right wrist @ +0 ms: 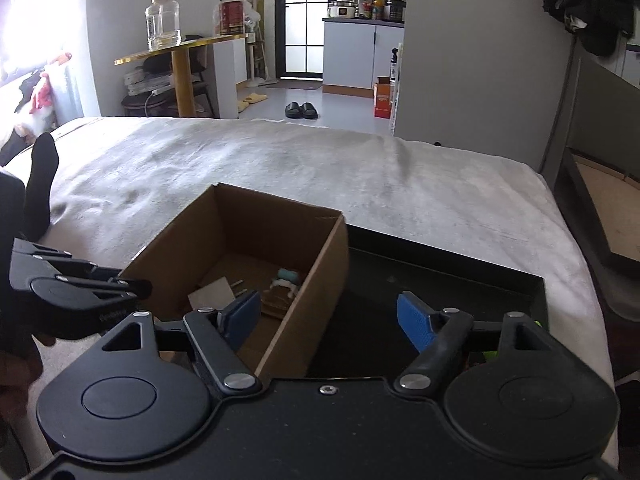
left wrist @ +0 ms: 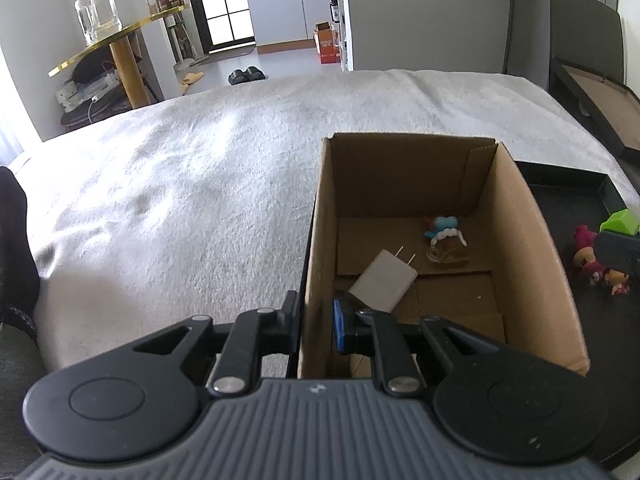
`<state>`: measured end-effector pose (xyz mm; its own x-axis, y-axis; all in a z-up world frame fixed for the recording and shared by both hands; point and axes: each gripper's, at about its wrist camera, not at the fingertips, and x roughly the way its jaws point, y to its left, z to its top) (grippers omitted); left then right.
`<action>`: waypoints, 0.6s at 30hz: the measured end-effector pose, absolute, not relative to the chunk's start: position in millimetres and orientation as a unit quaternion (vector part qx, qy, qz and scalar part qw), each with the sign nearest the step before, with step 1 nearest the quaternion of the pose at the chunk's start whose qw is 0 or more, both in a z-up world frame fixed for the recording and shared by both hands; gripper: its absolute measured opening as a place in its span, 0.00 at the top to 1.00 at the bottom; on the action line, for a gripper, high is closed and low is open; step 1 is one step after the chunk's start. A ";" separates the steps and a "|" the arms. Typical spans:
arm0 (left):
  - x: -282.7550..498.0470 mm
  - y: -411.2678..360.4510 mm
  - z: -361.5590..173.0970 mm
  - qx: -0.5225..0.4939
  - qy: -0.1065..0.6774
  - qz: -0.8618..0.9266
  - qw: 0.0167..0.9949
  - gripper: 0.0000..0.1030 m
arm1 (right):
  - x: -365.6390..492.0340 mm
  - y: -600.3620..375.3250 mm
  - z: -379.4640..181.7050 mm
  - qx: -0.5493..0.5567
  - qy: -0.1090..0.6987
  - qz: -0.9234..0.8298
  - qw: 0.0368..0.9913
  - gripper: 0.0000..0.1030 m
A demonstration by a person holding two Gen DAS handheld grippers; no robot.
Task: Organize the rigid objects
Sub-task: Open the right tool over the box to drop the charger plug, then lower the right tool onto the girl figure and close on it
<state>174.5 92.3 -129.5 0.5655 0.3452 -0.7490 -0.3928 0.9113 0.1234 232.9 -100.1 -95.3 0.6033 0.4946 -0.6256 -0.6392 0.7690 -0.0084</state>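
A brown cardboard box (left wrist: 516,216) stands on the bed, open at the top. Inside lie a white plug charger (left wrist: 384,280) and a small blue and white figure (left wrist: 444,236). My left gripper (left wrist: 316,320) is shut on the box's left wall, one finger outside and one blue pad (left wrist: 339,326) inside. My right gripper (right wrist: 330,320) is open and empty, straddling the box's (right wrist: 320,280) right wall above the black tray (right wrist: 460,276). The charger (right wrist: 212,294) and the figure (right wrist: 286,280) show there too. The left gripper (right wrist: 80,288) appears at the box's left side.
The black tray (left wrist: 576,184) holds pink toy figures (left wrist: 588,256) and a green block (left wrist: 620,220) to the right of the box. A grey blanket (left wrist: 200,184) covers the bed. A leg in a black sock (right wrist: 40,184) lies at the left.
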 end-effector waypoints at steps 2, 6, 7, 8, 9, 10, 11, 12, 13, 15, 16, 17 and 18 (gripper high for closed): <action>175.2 89.8 -127.5 -0.023 0.416 0.212 0.884 0.85 | 232.9 -104.7 -95.5 -0.114 0.310 0.317 0.889 0.28; 179.3 84.9 -124.9 -0.018 0.423 0.210 0.882 0.84 | 234.2 -116.1 -96.5 -0.110 0.311 0.313 0.891 0.28; 180.1 84.4 -124.5 -0.019 0.425 0.212 0.880 0.84 | 234.4 -119.0 -97.2 -0.108 0.312 0.312 0.891 0.28; 180.8 84.7 -123.9 -0.021 0.427 0.214 0.878 0.80 | 235.8 -121.4 -98.1 -0.107 0.314 0.309 0.891 0.28; 181.4 84.5 -123.8 -0.023 0.429 0.212 0.878 0.74 | 237.3 -125.3 -98.7 -0.104 0.316 0.308 0.891 0.28; 182.1 84.0 -123.5 -0.024 0.431 0.211 0.877 0.70 | 238.0 -128.5 -99.6 -0.102 0.317 0.307 0.892 0.28; 182.7 83.0 -123.3 -0.023 0.432 0.212 0.876 0.62 | 238.4 -131.3 -100.8 -0.101 0.319 0.305 0.892 0.27; 182.7 81.4 -123.0 -0.018 0.432 0.214 0.876 0.54 | 239.4 -134.4 -102.6 -0.101 0.322 0.302 0.892 0.24; 183.2 79.6 -122.5 -0.012 0.432 0.216 0.876 0.52 | 240.3 -137.3 -104.5 -0.099 0.325 0.299 0.892 0.23; 184.2 77.3 -121.4 -0.009 0.431 0.217 0.876 0.44 | 243.5 -143.5 -108.9 -0.092 0.331 0.293 0.892 0.22; 184.8 76.7 -120.7 -0.009 0.431 0.219 0.875 0.42 | 244.8 -146.6 -111.1 -0.088 0.334 0.292 0.892 0.22; 185.8 75.8 -120.2 -0.009 0.431 0.221 0.875 0.38 | 246.3 -149.2 -113.4 -0.085 0.338 0.290 0.891 0.22; 186.8 74.5 -119.8 -0.006 0.430 0.222 0.875 0.35 | 247.8 -151.6 -116.1 -0.083 0.341 0.287 0.891 0.22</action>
<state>186.8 74.5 -119.8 0.5318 0.3827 -0.7555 -0.3939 0.9015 0.1794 247.8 -151.6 -116.1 0.6027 0.4543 -0.6560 -0.5675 0.8220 0.0479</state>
